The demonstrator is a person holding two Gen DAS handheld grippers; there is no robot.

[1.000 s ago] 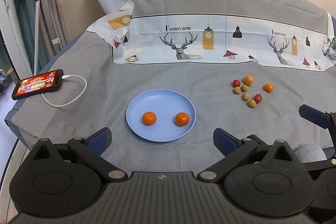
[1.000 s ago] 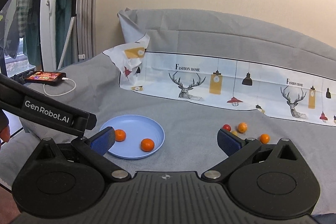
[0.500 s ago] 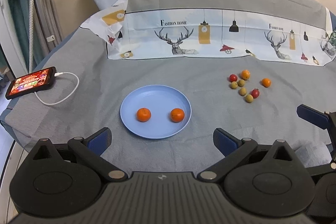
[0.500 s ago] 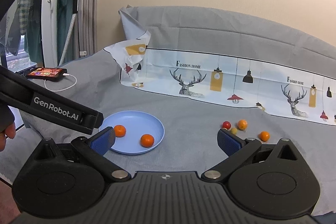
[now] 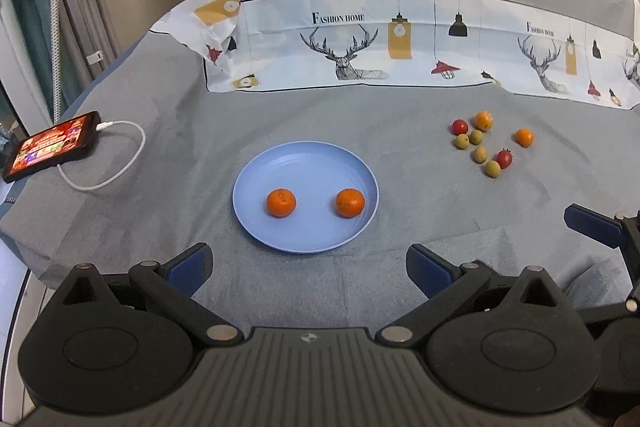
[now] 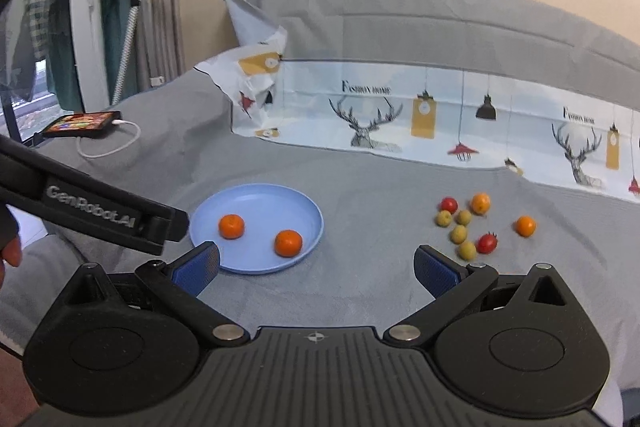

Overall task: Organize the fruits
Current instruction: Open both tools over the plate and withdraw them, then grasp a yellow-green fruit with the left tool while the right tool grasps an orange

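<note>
Presently both grippers are hovering short of the work, jaws spread wide and holding nothing. Two oranges (image 5: 281, 202) (image 5: 350, 202) are sitting apart on the plate (image 5: 280, 157), suggesting sorting by kind is under way. Remaining fruit (image 6: 466, 227) is lying clustered on the cloth (image 6: 380, 187), well right of the plate (two small oranges among it). The right gripper (image 6: 316, 267) is facing that cluster, likely the picker; the left gripper (image 5: 308, 267) is facing the plate.

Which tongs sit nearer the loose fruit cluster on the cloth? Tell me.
Right. The right tongs hang just short of the fruit cluster; the left tongs face the blue plate, off to the cluster's left.
</note>
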